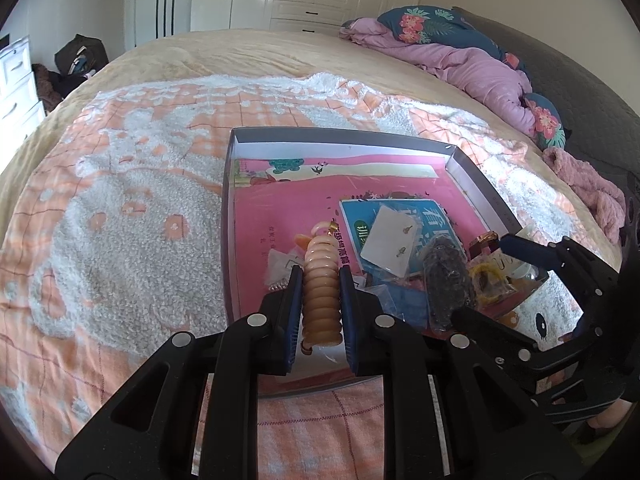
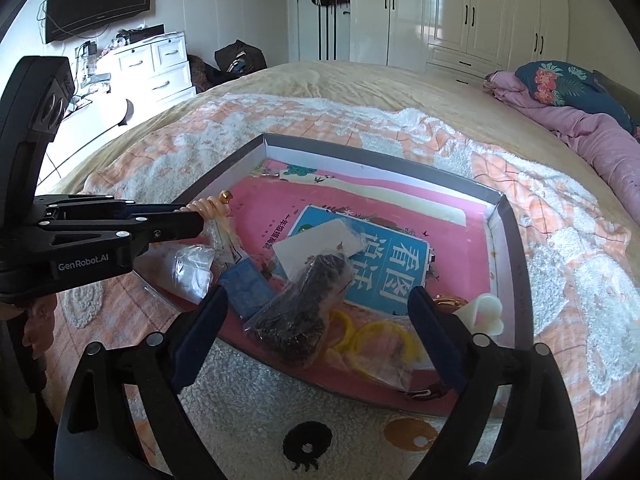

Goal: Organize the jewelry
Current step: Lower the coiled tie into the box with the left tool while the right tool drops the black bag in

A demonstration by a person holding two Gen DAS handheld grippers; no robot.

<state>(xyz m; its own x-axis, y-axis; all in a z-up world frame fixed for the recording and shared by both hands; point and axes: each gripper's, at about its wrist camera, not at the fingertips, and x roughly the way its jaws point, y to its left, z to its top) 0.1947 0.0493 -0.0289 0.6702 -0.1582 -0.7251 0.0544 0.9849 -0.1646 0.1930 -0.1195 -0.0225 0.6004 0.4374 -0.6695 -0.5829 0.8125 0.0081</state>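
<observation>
A peach coiled bracelet (image 1: 321, 280) with a gold charm is clamped between the blue pads of my left gripper (image 1: 321, 277), which is shut on it over the near left part of a shallow grey-rimmed box (image 1: 344, 136). In the right wrist view the same coil (image 2: 210, 208) sticks out past the left gripper (image 2: 202, 222). My right gripper (image 2: 316, 306) stands open over the box's near edge, above a bag of dark beads (image 2: 304, 316). Yellow rings in a clear bag (image 2: 380, 340), a white earring card (image 2: 320, 244) and a blue pouch (image 2: 248, 284) lie inside.
The box (image 2: 360, 152) rests on an orange and white fleece blanket (image 1: 132, 216) spread over a bed and holds a pink book and a blue book (image 2: 384, 264). A white heart-shaped piece (image 2: 484, 314) sits at its right corner. A purple duvet (image 2: 580, 132) is heaped at the far right.
</observation>
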